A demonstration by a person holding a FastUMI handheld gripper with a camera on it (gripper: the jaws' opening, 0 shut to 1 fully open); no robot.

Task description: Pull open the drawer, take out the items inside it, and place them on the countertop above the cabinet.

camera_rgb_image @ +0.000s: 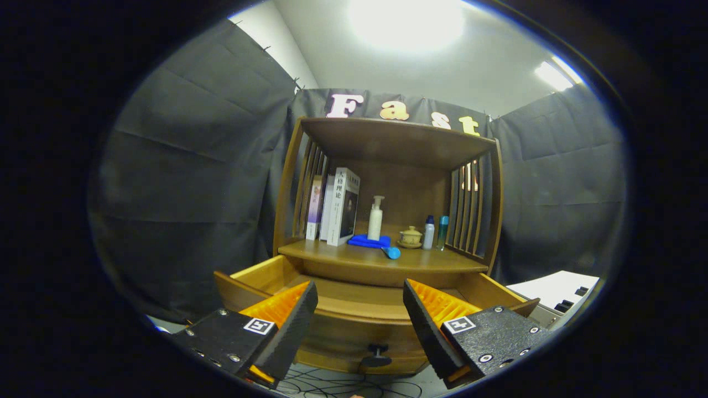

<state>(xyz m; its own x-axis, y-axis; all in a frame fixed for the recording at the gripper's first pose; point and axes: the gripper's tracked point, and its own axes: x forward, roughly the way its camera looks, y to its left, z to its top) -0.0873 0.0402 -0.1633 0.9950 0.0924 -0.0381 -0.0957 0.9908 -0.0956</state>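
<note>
A wooden cabinet stands ahead with its drawer point(354, 331) pulled out toward me; the dark round knob point(376, 355) sits low on the drawer front. My gripper point(359, 301) hovers above the drawer's front edge, open, with nothing between the fingers. The visible part of the drawer's inside shows bare wood. On the countertop point(381, 262) above the drawer lie a blue cloth point(367, 241) and a blue cylindrical item point(392, 252) near the edge.
Also on the countertop: three upright books point(337, 207) at the left, a white pump bottle point(375, 218), a small lidded ceramic pot point(410, 236), a white bottle point(428, 232) and a teal bottle point(442, 231). Slatted sides and a top shelf enclose the nook. A white device point(558, 293) sits right.
</note>
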